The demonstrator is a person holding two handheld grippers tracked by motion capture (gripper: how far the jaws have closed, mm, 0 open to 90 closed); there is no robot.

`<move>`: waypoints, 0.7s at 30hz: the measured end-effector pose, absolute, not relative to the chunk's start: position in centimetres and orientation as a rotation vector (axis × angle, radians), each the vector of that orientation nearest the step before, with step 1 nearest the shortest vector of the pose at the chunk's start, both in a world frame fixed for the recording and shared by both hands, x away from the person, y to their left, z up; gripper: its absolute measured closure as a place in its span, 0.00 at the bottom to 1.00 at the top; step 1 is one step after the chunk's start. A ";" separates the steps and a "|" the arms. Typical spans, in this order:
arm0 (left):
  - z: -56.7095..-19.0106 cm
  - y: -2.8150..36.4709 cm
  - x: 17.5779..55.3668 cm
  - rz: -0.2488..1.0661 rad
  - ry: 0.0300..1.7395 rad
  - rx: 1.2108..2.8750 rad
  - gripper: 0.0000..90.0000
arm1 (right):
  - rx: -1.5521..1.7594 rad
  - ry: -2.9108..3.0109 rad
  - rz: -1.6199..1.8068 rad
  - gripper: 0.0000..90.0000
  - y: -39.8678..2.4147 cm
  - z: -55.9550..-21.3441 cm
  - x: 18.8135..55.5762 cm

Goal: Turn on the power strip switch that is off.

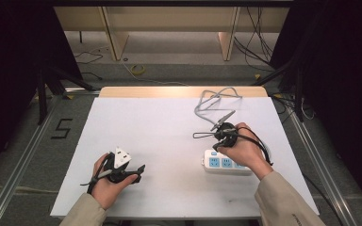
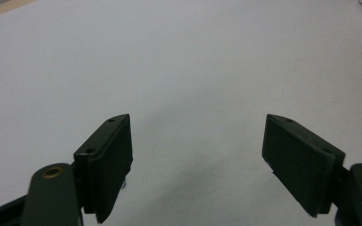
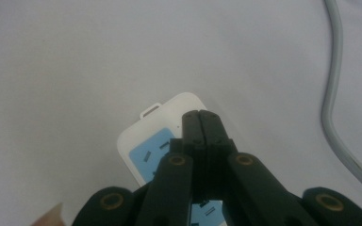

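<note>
High view: the left gripper [image 1: 139,170] rests near the front edge of the white table [image 1: 151,132], its jaws spread wide over bare surface. Farther right, the right gripper [image 3: 201,118], clenched on nothing, hovers over the power strip [image 1: 221,162], with its grey cable [image 1: 212,101] beyond.

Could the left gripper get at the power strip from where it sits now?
Probably yes, with a long reach. The left gripper is open and bare table lies between it and the power strip, but the right gripper, shut, already hovers over the strip's end.
</note>
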State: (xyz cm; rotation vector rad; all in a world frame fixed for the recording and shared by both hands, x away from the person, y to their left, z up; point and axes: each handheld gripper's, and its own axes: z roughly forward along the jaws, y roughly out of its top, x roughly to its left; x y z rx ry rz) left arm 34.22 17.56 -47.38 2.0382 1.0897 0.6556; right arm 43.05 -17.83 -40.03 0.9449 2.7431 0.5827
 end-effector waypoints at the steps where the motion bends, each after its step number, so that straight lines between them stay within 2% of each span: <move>1: -47.4 17.6 34.2 0.656 1.090 2.038 0.28 | 0.952 2.742 0.580 1.00 -17.7 -40.1 43.0; 21: -47.3 17.5 34.2 0.655 1.085 2.037 0.28 | 0.968 2.762 0.524 1.00 -16.8 -41.2 44.1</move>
